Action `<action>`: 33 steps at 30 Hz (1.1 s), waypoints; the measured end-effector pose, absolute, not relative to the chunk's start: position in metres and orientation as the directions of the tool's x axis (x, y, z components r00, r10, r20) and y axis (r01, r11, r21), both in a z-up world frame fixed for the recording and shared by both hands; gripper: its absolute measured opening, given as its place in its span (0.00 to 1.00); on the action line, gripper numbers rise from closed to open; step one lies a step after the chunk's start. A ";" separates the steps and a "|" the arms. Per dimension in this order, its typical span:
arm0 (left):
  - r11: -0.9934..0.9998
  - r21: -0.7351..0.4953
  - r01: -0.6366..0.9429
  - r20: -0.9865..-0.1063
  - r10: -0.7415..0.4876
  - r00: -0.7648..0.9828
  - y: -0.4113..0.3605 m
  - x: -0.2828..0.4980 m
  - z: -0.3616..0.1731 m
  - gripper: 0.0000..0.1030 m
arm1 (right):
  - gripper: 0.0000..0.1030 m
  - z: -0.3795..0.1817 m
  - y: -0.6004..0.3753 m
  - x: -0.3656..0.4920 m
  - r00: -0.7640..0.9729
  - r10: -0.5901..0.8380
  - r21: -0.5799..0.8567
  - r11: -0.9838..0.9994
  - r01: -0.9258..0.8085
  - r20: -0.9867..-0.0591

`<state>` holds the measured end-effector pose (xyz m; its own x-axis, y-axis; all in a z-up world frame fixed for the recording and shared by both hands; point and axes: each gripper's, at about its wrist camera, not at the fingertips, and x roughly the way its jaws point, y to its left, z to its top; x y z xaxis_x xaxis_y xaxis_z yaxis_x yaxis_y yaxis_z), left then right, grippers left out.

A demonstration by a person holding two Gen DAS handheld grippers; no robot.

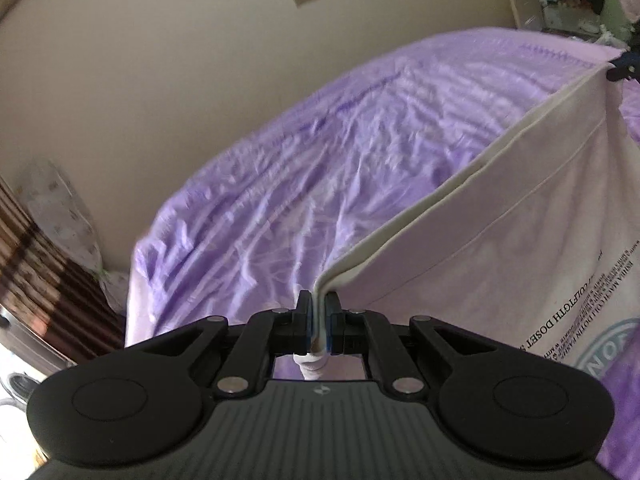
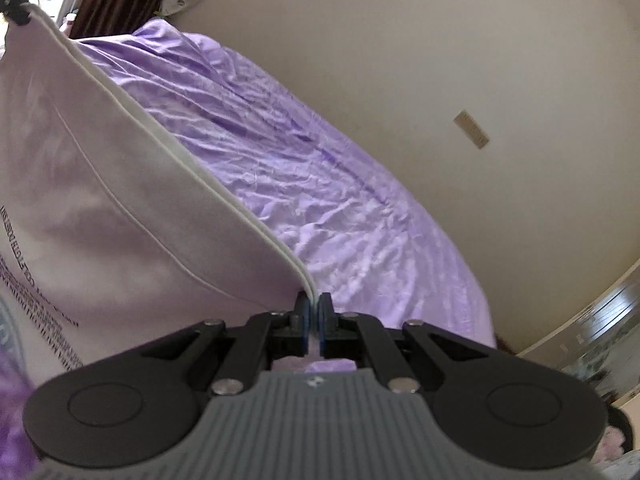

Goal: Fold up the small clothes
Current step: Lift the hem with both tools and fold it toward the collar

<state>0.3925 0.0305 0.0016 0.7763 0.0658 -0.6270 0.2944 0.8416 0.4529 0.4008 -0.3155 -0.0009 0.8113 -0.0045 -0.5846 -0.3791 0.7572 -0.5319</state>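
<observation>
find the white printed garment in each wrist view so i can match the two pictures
Left wrist view: the white printed garment fills the right side, its hem running from the left gripper up to the right gripper at top right.
Right wrist view: the garment fills the left side, hem running from the right gripper up to the left gripper at top left.
Shared landmark: the wrinkled purple bedsheet behind it.

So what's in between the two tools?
The white garment, stretched tight between them. The left tool pinches one end of its hem and the right tool pinches the other. Both wrist views show it, with the purple bedsheet behind.
</observation>
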 end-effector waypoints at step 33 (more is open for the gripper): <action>0.859 0.393 0.327 -0.742 0.087 0.664 0.066 0.520 -0.126 0.17 | 0.00 -0.183 -0.284 0.556 0.756 -0.015 -0.421 0.838 -0.348 -0.654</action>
